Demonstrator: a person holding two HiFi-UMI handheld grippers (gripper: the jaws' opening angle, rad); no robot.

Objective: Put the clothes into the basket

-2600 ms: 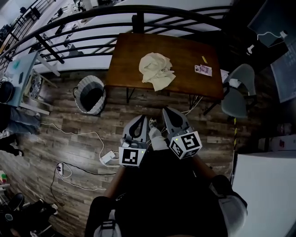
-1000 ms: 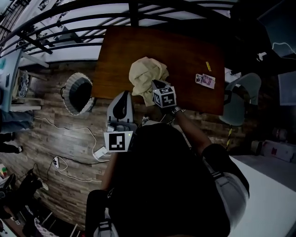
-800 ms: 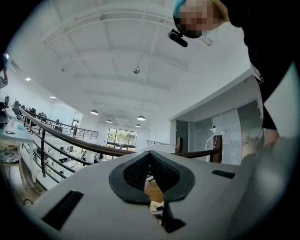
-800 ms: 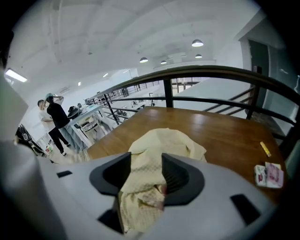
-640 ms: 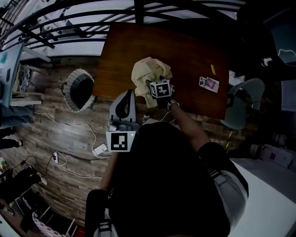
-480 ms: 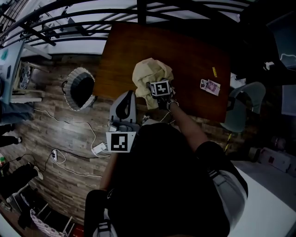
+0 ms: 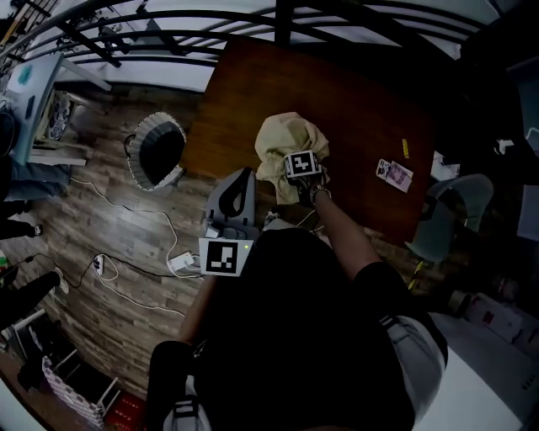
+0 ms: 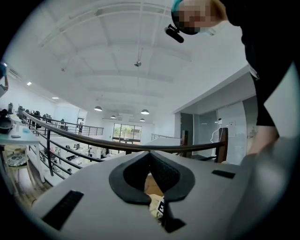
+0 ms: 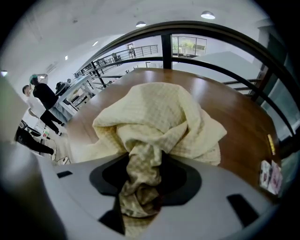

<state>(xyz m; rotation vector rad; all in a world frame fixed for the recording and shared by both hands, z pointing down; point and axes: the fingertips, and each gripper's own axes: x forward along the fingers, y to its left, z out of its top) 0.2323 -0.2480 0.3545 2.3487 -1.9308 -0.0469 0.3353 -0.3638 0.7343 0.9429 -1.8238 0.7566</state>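
A crumpled cream cloth (image 7: 285,139) lies on the brown wooden table (image 7: 354,101) near its front edge. My right gripper (image 7: 299,167) points steeply down into the cloth's near side. In the right gripper view a bunched fold of the cloth (image 9: 159,117) runs between the jaws of the right gripper (image 9: 144,164), which have just been closing and pinch it. My left gripper (image 7: 242,175) hangs level beside the table's front left corner, shut and empty (image 8: 150,153). The grey basket (image 7: 158,119) with a white rim stands on the floor left of the table.
A small card (image 7: 394,174) and a yellow item (image 7: 405,148) lie on the table's right side. A black railing (image 7: 253,21) runs behind the table. A grey chair (image 7: 450,219) stands at the right. Cables and a power strip (image 7: 181,263) lie on the wooden floor.
My right gripper has come down from above the cloth onto its near side, and a fold now sits pinched in its jaws. The left gripper has stayed about where it was.
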